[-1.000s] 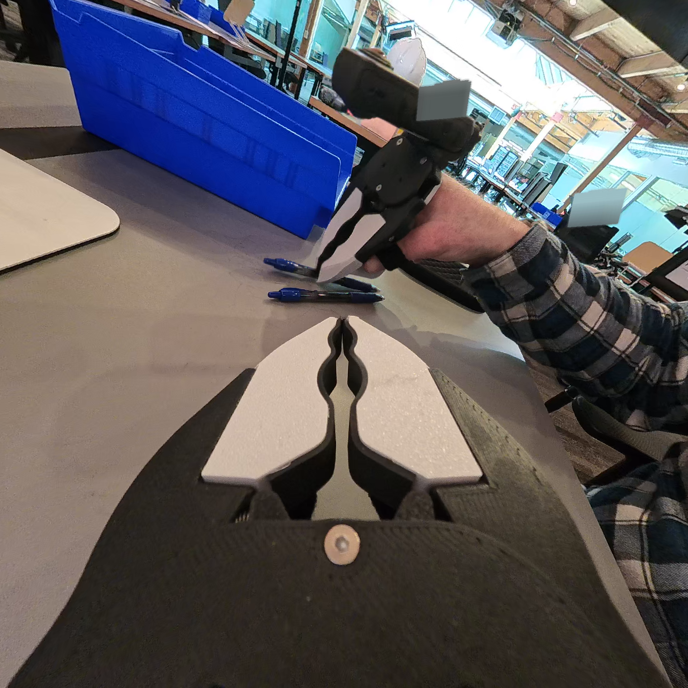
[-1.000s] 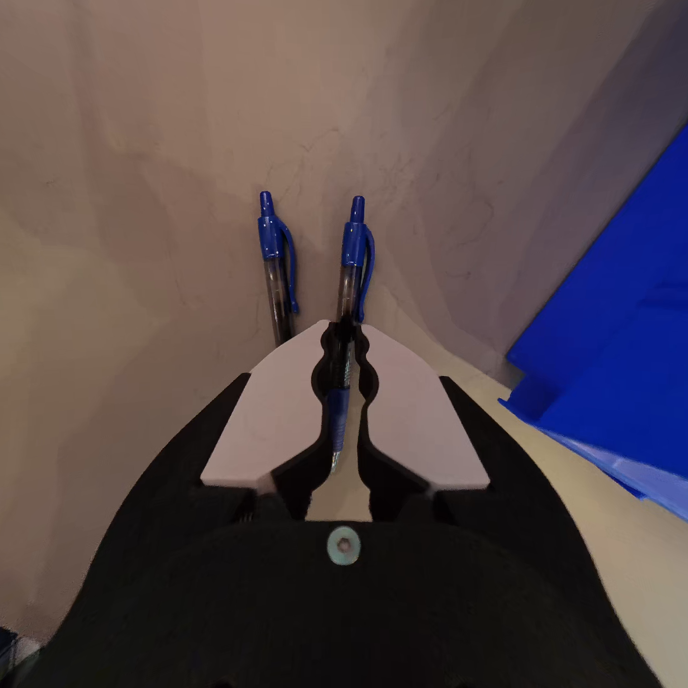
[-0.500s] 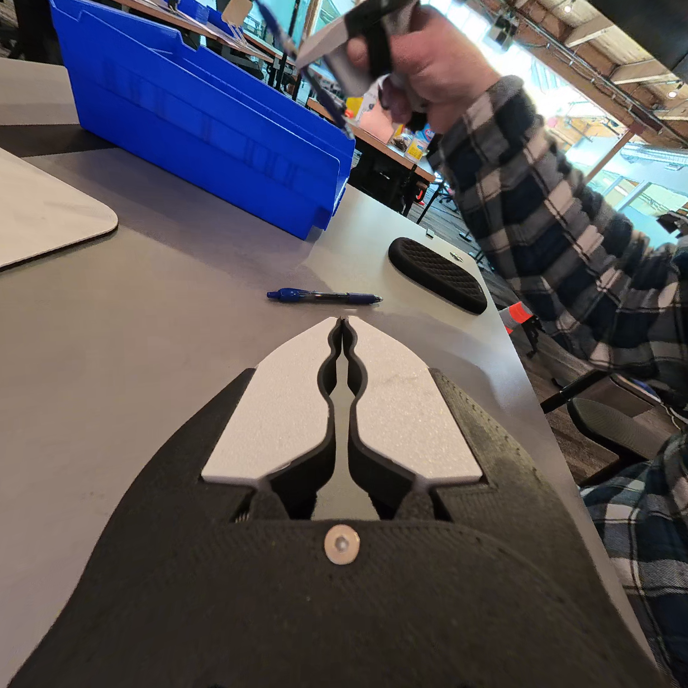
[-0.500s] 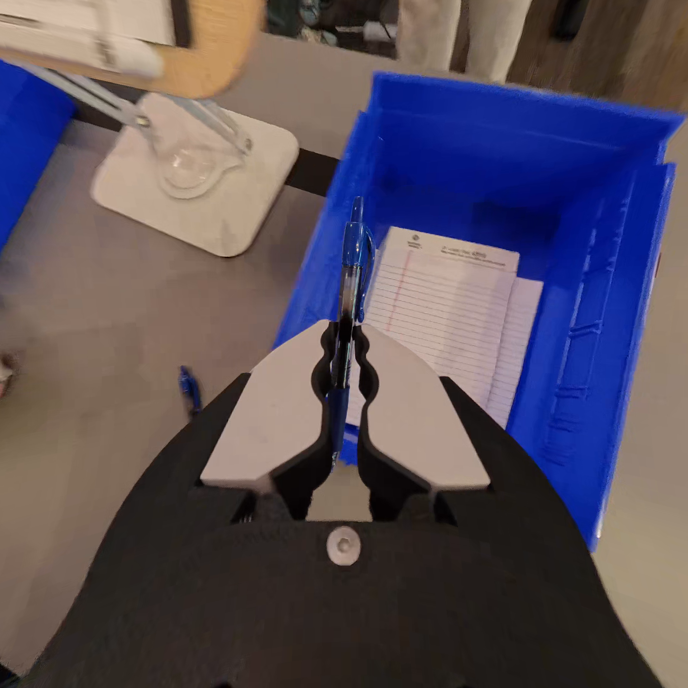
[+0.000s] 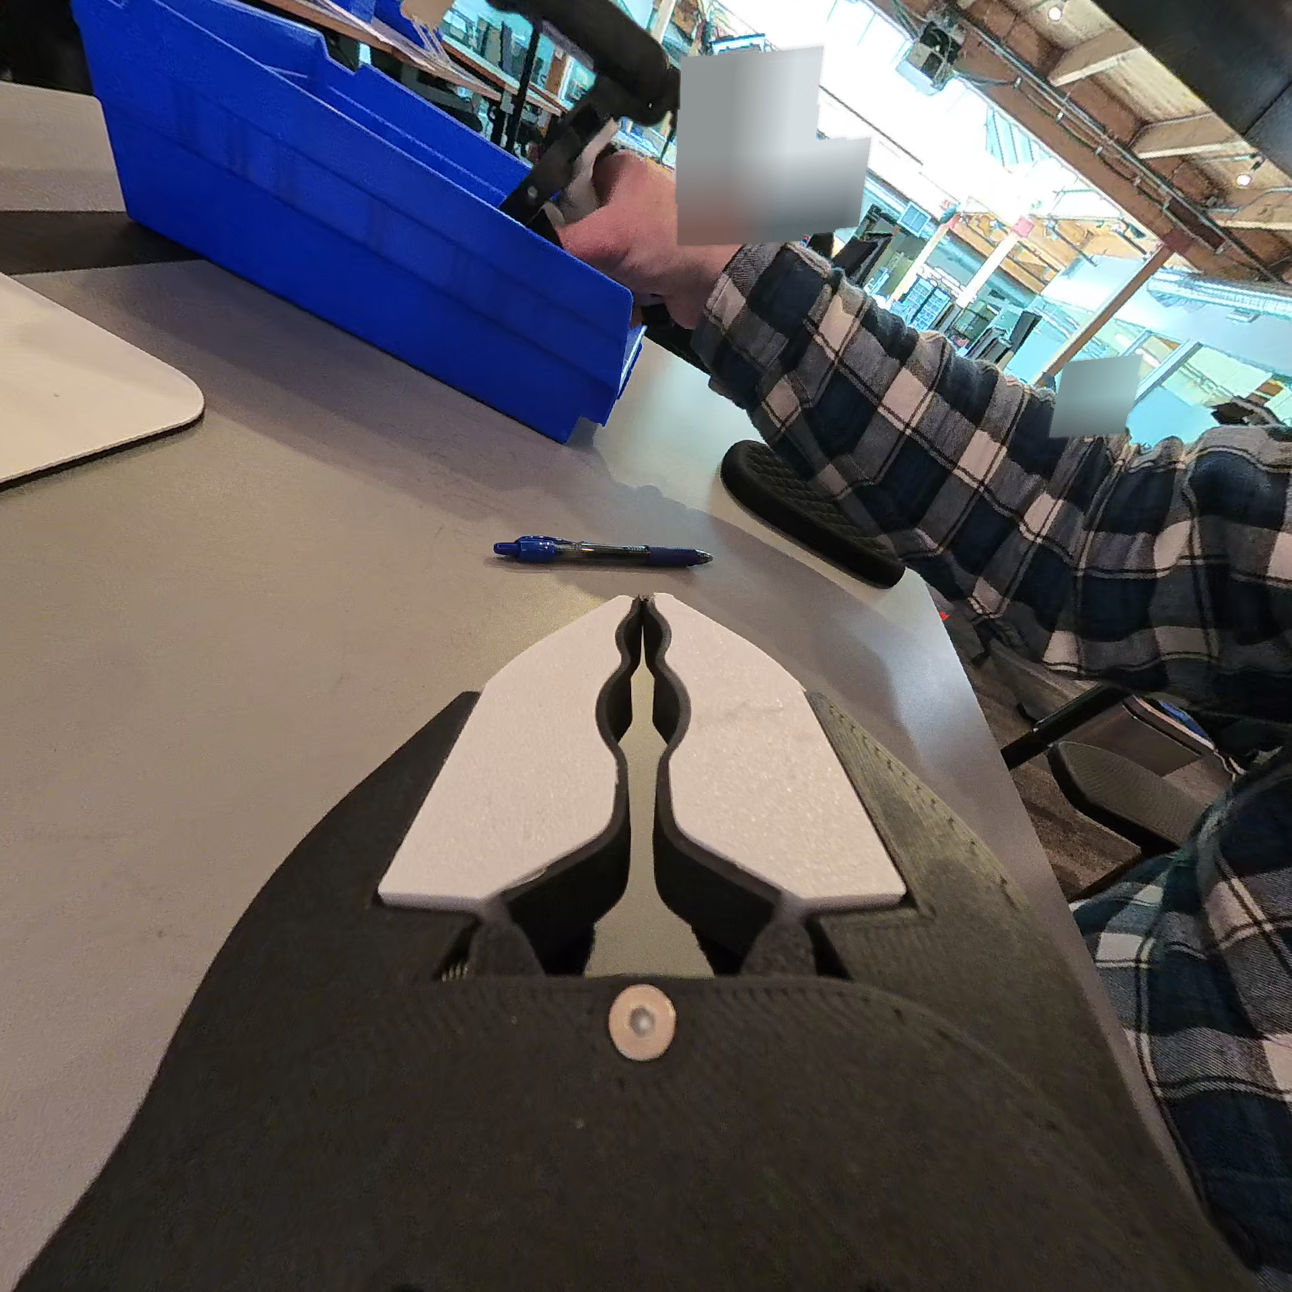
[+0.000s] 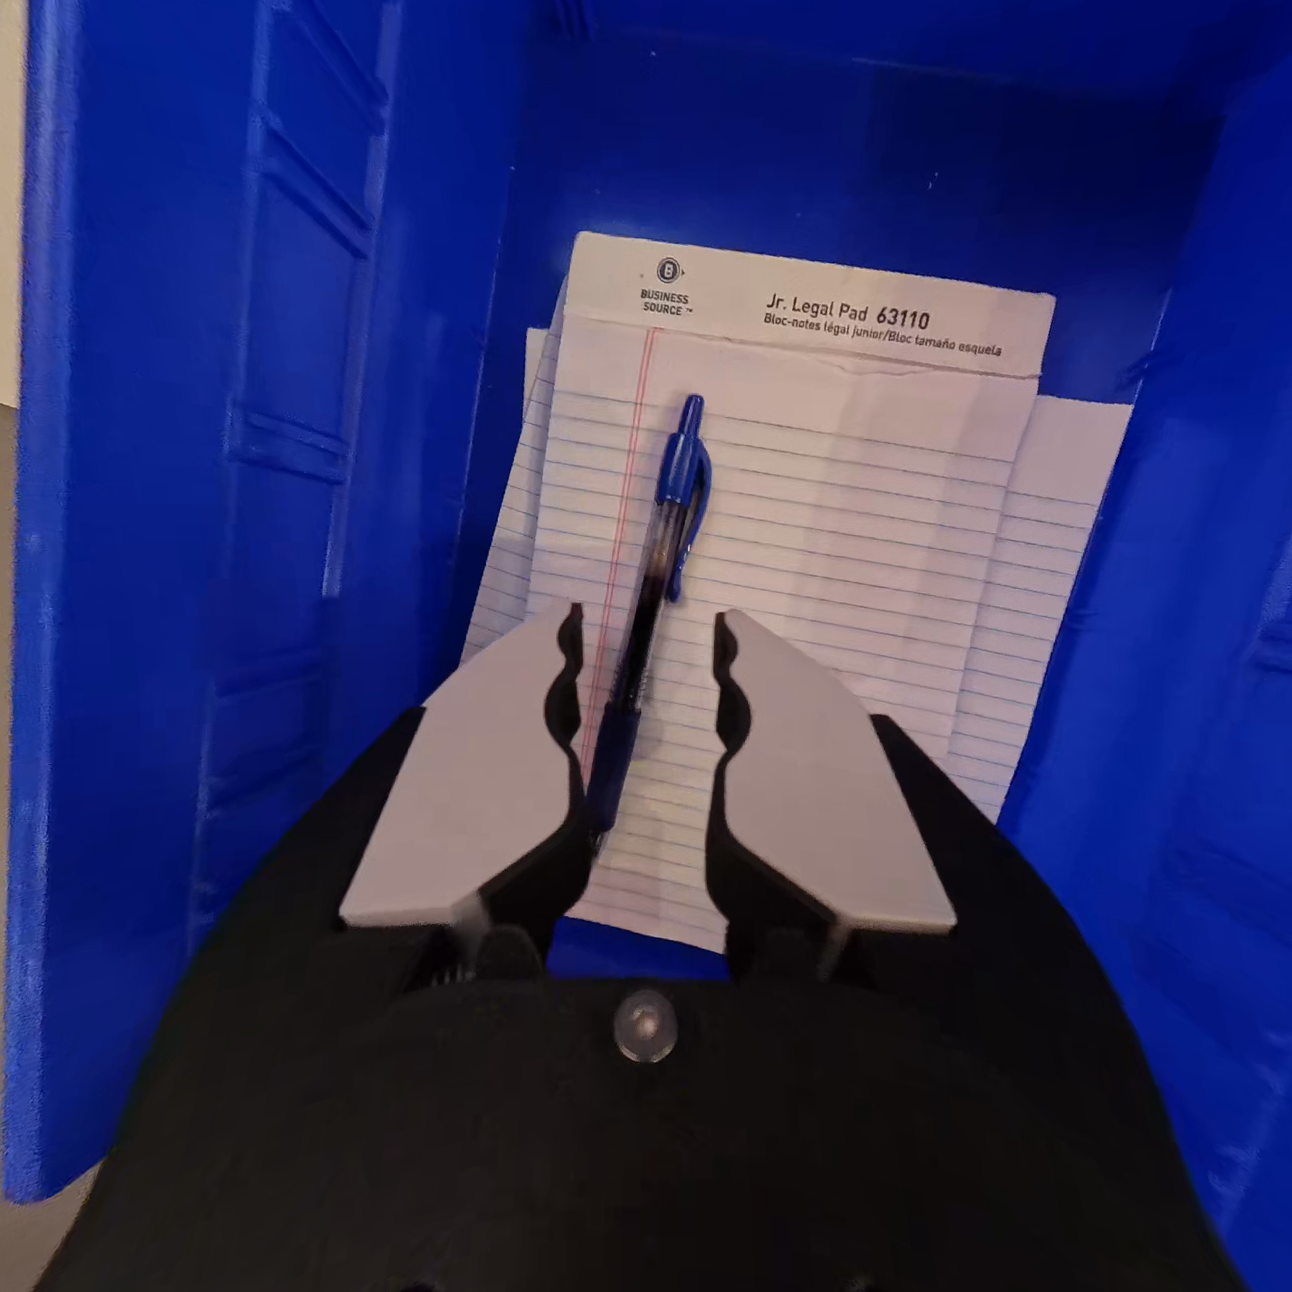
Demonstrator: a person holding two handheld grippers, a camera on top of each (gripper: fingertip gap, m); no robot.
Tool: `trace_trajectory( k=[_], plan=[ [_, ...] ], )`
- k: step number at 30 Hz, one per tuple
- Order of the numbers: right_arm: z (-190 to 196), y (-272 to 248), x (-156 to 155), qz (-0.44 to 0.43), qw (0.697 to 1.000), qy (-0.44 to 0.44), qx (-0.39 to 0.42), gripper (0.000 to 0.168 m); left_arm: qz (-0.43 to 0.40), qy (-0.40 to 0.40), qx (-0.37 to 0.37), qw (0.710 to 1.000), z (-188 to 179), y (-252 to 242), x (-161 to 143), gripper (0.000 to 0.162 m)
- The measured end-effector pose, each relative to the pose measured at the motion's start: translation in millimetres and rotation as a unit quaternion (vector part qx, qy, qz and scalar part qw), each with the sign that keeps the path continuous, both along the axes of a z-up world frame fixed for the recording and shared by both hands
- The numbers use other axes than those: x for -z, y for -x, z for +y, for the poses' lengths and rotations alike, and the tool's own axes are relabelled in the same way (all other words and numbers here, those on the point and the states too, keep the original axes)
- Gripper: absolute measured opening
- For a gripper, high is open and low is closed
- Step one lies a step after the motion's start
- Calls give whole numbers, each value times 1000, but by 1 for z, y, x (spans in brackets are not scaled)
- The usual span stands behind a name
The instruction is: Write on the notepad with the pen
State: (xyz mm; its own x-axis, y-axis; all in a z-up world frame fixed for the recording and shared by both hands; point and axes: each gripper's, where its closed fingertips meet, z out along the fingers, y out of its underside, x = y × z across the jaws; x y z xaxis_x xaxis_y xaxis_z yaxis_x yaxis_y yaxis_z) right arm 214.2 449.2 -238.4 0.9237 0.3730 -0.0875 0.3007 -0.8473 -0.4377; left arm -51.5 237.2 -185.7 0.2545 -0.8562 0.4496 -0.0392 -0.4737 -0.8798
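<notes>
In the right wrist view my right gripper (image 6: 649,612) is open inside the blue bin (image 6: 210,489), above a white lined notepad (image 6: 839,524) on the bin floor. A blue pen (image 6: 661,545) lies loose between the open fingers over the pad, clicker end pointing away. Its grip end is close to the left finger (image 6: 475,769). In the left wrist view my left gripper (image 5: 642,600) is shut and empty, low over the grey table (image 5: 245,629). A second blue pen (image 5: 601,552) lies on the table just beyond its tips.
The blue bin (image 5: 349,231) stands at the back of the table, with the hand holding the right gripper (image 5: 629,224) over its near end. Loose lined sheets (image 6: 1049,489) lie under the pad. A black ribbed pad (image 5: 804,517) and a white flat base (image 5: 70,391) are on the table. Across from one pair of fingers to the other is roughly 35 centimetres.
My right gripper lifted one pen off the table, carried it into the blue bin and opened, letting the pen go over the notepad. My left gripper has not moved.
</notes>
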Motion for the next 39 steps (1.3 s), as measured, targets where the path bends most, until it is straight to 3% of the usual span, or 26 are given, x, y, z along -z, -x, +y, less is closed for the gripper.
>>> trace_trajectory(
  k=[6,11,15,25,34,39],
  plan=[
    [-10,4,-53,-21,996,-83,-7,40,-1,1,0,1000,0,0,0,0],
    [-53,32,-117,-52,982,-174,-59,32,0,2,0,1000,0,0,0,0],
    [-95,65,-138,-51,974,-191,-113,29,0,1,0,1000,1,0,0,0],
    [-158,115,-124,-57,967,-160,-191,30,-2,-1,-1,1000,1,0,-1,0],
    [-183,139,-98,-56,964,-122,-232,31,-2,-1,-1,1000,1,0,-1,0],
    [-187,149,-102,-61,959,-134,-243,33,-1,-1,0,1000,0,0,0,0]
  ],
)
